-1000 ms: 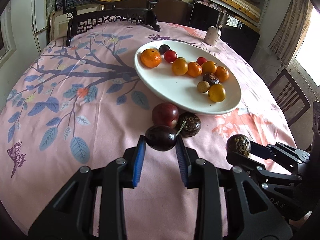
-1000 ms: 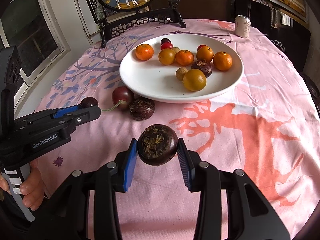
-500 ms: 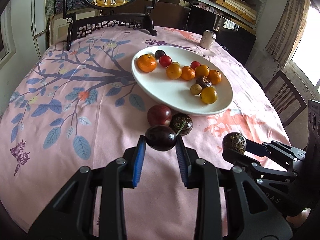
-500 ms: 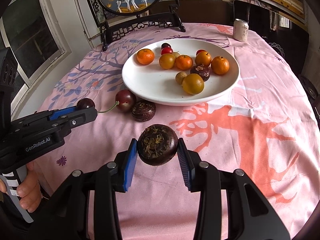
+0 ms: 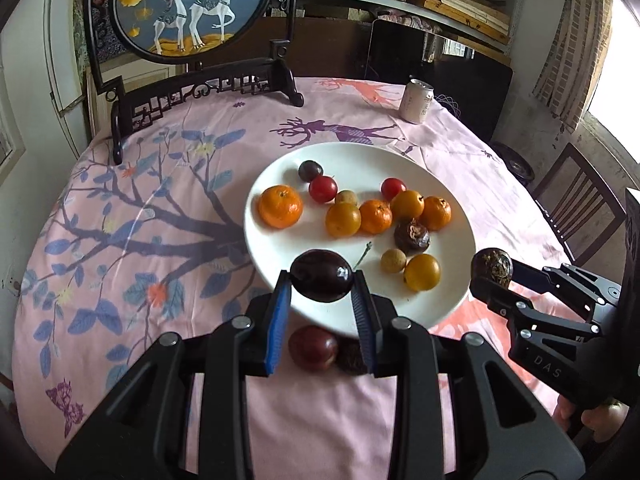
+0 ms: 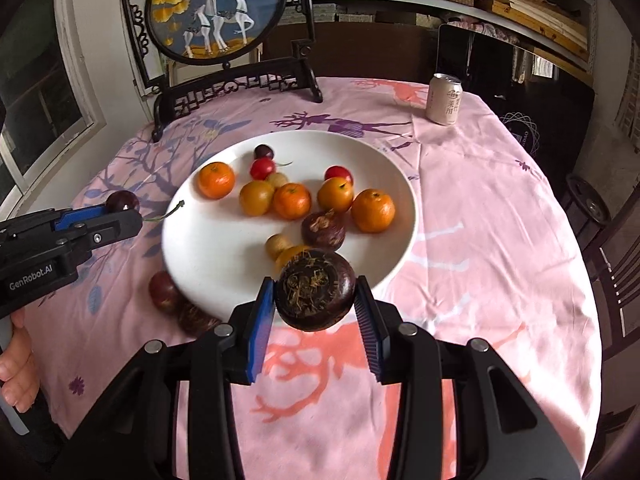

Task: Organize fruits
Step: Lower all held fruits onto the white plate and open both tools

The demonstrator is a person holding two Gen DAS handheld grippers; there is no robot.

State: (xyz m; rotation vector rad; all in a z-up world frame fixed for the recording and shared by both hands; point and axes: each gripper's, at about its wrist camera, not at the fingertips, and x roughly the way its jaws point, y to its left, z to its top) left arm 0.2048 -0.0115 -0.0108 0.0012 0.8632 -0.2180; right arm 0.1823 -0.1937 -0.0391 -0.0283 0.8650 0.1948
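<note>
Left wrist view: left gripper point(image 5: 322, 300) angled down toward the table, pinching a dark cherry point(image 5: 322, 275) between its blue pads point(image 5: 278, 320), stem sticking up to the right. Held above the near rim of the white plate point(image 5: 280, 248), clear of the pink tablecloth point(image 5: 120, 248). Below the fingers, on the cloth just beside the plate's edge, lay a red cherry point(image 5: 313, 348) and a dark brown water chestnut point(image 5: 349, 356), touching each other. On the plate sat tangerines, yellow and red small fruits, and another water chestnut. Off to the right, right gripper point(image 5: 491, 270) at about the same height, tilted down likewise, part of a hand point(image 5: 592, 424) showing at its grip.

Right wrist view: right gripper point(image 6: 316, 300) clamped on a rough brown water chestnut point(image 6: 316, 289), hovering over the plate's point(image 6: 208, 256) near rim. Left gripper point(image 6: 122, 206) reached in from the left edge, cherry point(image 6: 123, 201) at its tip, beside the plate's left rim; fingers of a hand point(image 6: 18, 368) wrapped around its handle. Drink can point(image 6: 444, 99) and a framed deer picture on a dark stand point(image 6: 218, 12) stood at the table's far side.
</note>
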